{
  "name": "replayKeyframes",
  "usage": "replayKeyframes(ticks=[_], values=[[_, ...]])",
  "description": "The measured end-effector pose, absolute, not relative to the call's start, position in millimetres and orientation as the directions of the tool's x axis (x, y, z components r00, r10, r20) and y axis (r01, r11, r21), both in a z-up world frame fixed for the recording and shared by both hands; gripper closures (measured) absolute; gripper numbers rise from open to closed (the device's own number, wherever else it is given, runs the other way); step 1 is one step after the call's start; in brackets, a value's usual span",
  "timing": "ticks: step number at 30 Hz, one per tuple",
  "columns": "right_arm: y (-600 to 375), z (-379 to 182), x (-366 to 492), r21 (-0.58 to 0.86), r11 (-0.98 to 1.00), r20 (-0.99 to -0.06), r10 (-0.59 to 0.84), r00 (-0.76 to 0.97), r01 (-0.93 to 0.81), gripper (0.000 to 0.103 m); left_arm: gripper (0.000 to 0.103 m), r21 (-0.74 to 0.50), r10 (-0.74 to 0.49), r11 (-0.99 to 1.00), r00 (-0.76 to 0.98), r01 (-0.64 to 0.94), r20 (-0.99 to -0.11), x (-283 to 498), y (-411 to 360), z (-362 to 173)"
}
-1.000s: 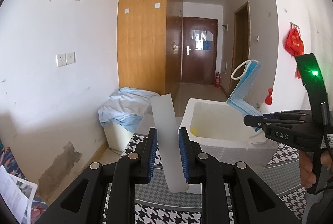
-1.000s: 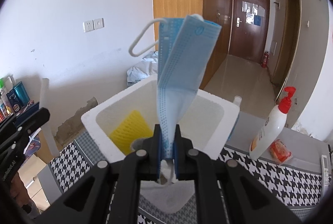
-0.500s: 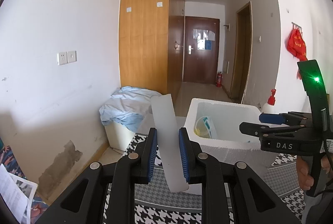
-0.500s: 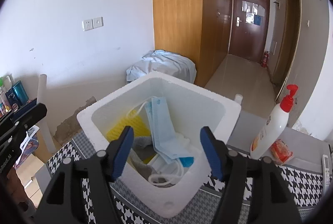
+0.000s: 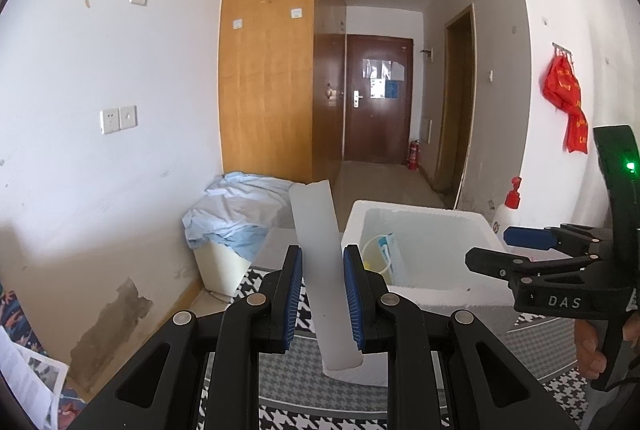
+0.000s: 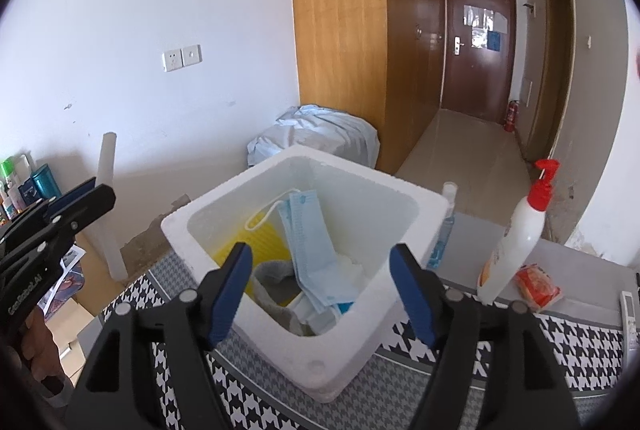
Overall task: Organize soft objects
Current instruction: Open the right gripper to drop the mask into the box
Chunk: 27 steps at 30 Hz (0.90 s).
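The blue pleated face mask (image 6: 310,254) lies in the white foam box (image 6: 416,250), on a houndstooth-patterned cloth (image 6: 576,346). A white pump bottle with a red top (image 6: 516,242) stands right of the box.

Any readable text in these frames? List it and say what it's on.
"DAS": on the right gripper, white letters on its body.
Lettering on the left gripper: too blurred to read.
Lotion bottle label: too small.
Papers on the far door: too small.
Red bag print: unreadable.

Right claw (image 6: 320,288) spread wide, just opening; left claw (image 5: 322,300) clamped.
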State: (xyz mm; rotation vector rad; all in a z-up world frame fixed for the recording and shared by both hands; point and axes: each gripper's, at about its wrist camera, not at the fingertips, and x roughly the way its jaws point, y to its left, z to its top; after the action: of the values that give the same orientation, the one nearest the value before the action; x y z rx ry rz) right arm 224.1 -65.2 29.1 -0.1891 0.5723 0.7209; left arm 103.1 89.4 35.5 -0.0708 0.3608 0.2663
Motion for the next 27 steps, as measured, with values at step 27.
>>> replayKeyframes(ticks=[27], values=[[-108, 41, 205, 0.027, 0.788, -0.465, 0.554, 0.690, -0.615, 0.003, 0.080, -0.018, 0.168, 0.982, 0.920, -0.187, -0.353, 133, 65, 47]])
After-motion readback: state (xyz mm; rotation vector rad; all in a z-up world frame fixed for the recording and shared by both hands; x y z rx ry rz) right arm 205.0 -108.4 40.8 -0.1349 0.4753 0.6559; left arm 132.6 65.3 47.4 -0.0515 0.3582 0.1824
